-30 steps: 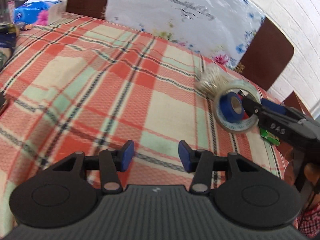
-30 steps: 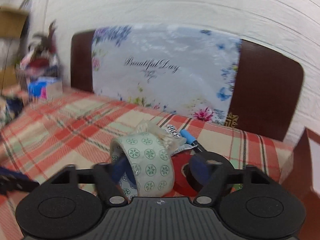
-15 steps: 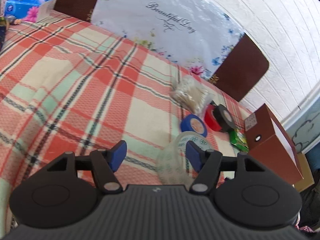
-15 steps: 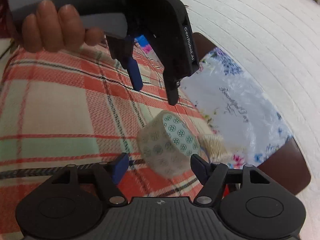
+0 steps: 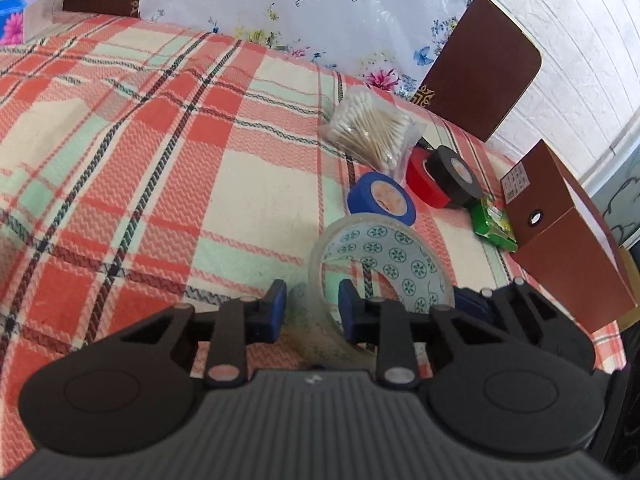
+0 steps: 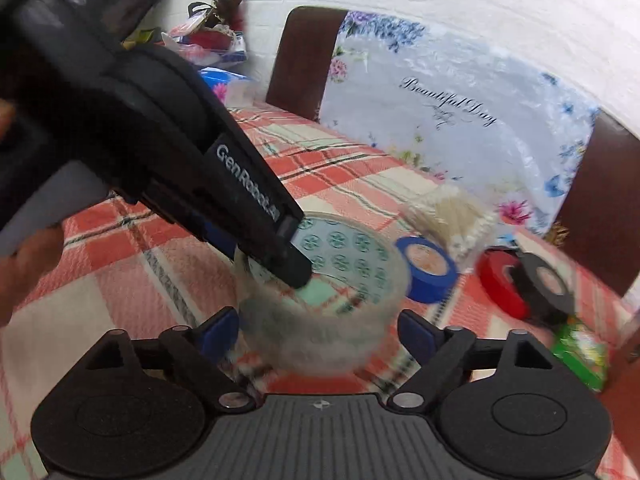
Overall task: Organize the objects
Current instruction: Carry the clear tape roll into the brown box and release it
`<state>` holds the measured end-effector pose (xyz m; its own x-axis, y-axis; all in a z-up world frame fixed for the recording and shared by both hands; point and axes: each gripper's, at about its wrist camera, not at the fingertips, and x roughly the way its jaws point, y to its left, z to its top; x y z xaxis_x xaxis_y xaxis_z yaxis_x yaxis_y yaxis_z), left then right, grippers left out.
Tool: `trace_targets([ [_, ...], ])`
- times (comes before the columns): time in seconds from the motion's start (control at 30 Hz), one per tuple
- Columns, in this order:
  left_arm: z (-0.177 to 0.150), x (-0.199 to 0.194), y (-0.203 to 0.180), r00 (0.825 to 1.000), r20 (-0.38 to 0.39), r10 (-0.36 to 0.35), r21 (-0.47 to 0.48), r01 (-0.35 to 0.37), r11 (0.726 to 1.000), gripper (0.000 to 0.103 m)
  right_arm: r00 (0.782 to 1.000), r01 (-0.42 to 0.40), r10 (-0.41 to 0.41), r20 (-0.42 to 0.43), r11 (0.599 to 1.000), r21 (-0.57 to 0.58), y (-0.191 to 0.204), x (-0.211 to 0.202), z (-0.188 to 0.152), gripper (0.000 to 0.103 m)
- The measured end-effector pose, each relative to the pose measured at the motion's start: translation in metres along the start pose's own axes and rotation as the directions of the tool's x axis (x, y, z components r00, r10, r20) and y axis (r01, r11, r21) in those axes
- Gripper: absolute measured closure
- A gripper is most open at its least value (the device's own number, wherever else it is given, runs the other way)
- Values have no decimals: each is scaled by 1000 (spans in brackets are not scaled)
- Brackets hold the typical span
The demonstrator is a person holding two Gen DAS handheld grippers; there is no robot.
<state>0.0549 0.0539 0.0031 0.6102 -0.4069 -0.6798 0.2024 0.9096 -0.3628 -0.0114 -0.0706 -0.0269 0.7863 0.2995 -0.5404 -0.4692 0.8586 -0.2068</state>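
A clear tape roll with a green-patterned core [image 5: 380, 264] is held between both grippers above the plaid tablecloth. My left gripper [image 5: 311, 312] is shut on the roll's wall, one finger inside the ring and one outside. In the right wrist view the left gripper [image 6: 276, 256] reaches into the same roll [image 6: 328, 296]. My right gripper [image 6: 320, 332] is open, its blue pads on either side of the roll. Behind lie a blue tape roll [image 5: 382, 198], a red tape roll [image 5: 424, 178], a black tape roll [image 5: 454, 174] and a bag of cotton swabs [image 5: 370, 128].
A green packet [image 5: 492, 222] and a brown cardboard box [image 5: 568, 232] sit at the right edge of the table. A chair with a floral cover [image 5: 304, 4] stands behind. A blue tissue pack [image 5: 20, 16] is at the far left.
The patterned tape roll passed from my right gripper to my left. The right gripper opened around it; the left gripper closed on its wall.
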Motion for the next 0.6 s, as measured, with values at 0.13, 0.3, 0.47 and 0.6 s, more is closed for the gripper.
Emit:
trace_targets([
  [0.13, 8, -22, -22, 998, 55, -8, 33, 6, 999, 76, 996, 42, -44, 77, 999, 30, 1, -20, 1, 19],
  [0.3, 29, -27, -85, 990, 109, -90, 149, 73, 986, 76, 955, 234, -232, 186, 972, 10, -21, -58, -1, 19],
  [0.47, 42, -4, -178, 977, 93, -193, 305, 157, 939, 76, 893, 396, -400, 205, 916, 65, -83, -97, -15, 19],
  [0.6, 43, 17, -258, 961, 68, -269, 411, 218, 885, 76, 840, 494, -512, 178, 858, 139, -145, -131, -31, 19],
])
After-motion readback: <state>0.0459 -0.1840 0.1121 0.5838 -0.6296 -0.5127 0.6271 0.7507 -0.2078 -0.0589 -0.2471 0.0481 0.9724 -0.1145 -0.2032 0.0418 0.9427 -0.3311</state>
